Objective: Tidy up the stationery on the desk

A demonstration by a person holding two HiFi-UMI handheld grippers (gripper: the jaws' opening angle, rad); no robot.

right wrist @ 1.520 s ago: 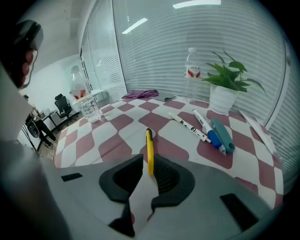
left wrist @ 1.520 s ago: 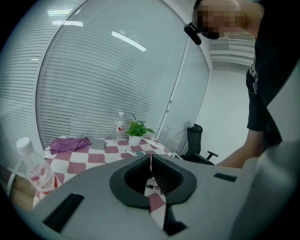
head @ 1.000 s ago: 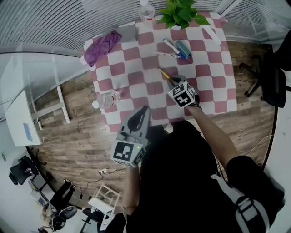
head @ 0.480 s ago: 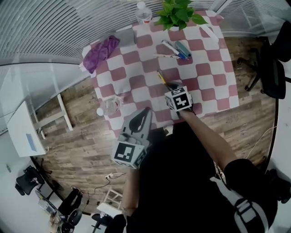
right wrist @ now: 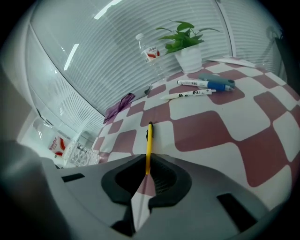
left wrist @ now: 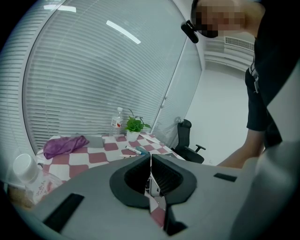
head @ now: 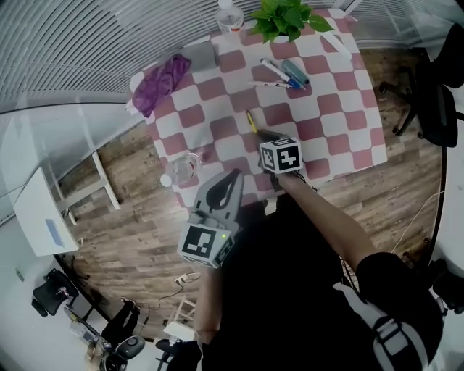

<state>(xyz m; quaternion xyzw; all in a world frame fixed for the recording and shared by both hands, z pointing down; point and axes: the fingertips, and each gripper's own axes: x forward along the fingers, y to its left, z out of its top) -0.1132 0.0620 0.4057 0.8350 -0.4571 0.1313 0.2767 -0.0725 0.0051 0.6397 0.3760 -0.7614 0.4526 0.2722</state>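
A yellow pen [right wrist: 149, 140] juts forward from my right gripper [right wrist: 148, 161], whose jaws are shut on its near end after closing a little further just now. In the head view that gripper [head: 262, 136] is over the near middle of the checked table [head: 341, 138], with the pen [head: 251, 122] pointing away from me. Several markers and a white pen [head: 284, 74] lie in a loose group farther back, also visible from the right gripper [right wrist: 206, 85]. My left gripper [head: 233, 176] hovers at the table's near edge, shut and empty [left wrist: 150, 161].
A potted plant [head: 287, 19] and a water bottle [head: 230, 14] stand at the far edge. A purple cloth [head: 161, 77] lies at the far left beside a grey object [head: 204, 55]. A clear cup [head: 184, 166] is at the near left. An office chair [head: 433, 109] is on the right.
My right gripper has rolled and shifted a little to the left and nearer, carrying the yellow pen. The left gripper has hardly moved.
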